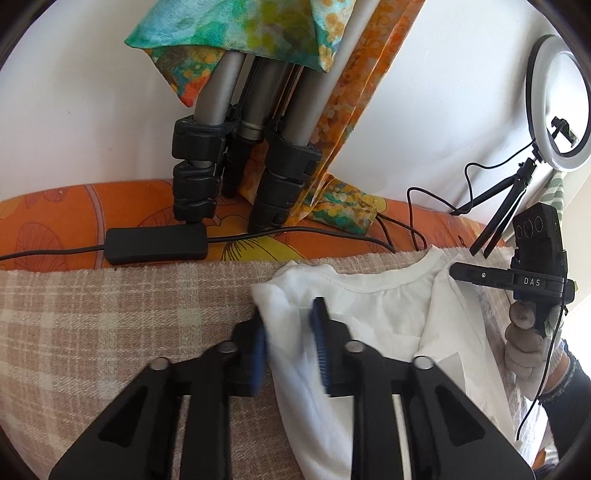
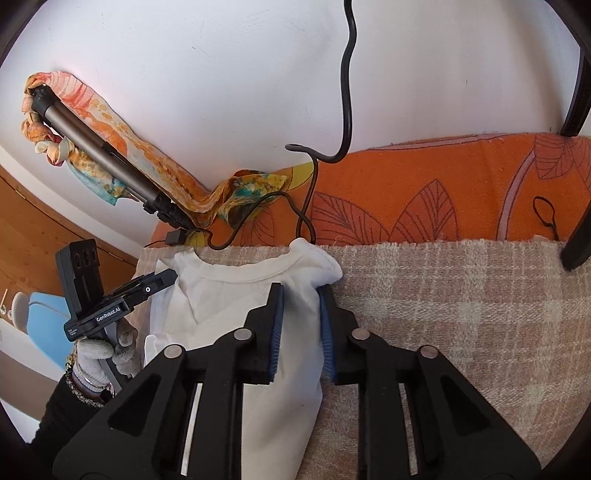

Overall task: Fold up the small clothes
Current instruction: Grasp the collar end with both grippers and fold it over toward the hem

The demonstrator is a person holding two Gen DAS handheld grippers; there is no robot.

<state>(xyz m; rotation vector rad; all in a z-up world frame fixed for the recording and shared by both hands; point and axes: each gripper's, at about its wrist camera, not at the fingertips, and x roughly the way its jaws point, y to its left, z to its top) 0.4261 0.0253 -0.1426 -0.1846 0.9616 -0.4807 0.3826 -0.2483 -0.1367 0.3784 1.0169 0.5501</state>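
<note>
A small white T-shirt (image 1: 388, 314) lies on a beige checked cloth (image 1: 110, 314), neckline toward the wall, its sides folded inward. My left gripper (image 1: 290, 339) has its blue-padded jaws apart around the shirt's left shoulder edge. In the right wrist view the shirt (image 2: 236, 306) shows again, and my right gripper (image 2: 301, 325) has its jaws apart around the right shoulder edge. The right gripper also shows in the left wrist view (image 1: 480, 277), and the left gripper in the right wrist view (image 2: 155, 284).
Behind the checked cloth (image 2: 461, 295) is an orange leaf-print cover (image 2: 424, 192). A tripod (image 1: 236, 147) draped with a colourful scarf (image 1: 229, 33) stands at the wall. A black adapter (image 1: 157, 245) with cables lies there. A ring light (image 1: 557, 99) stands at right.
</note>
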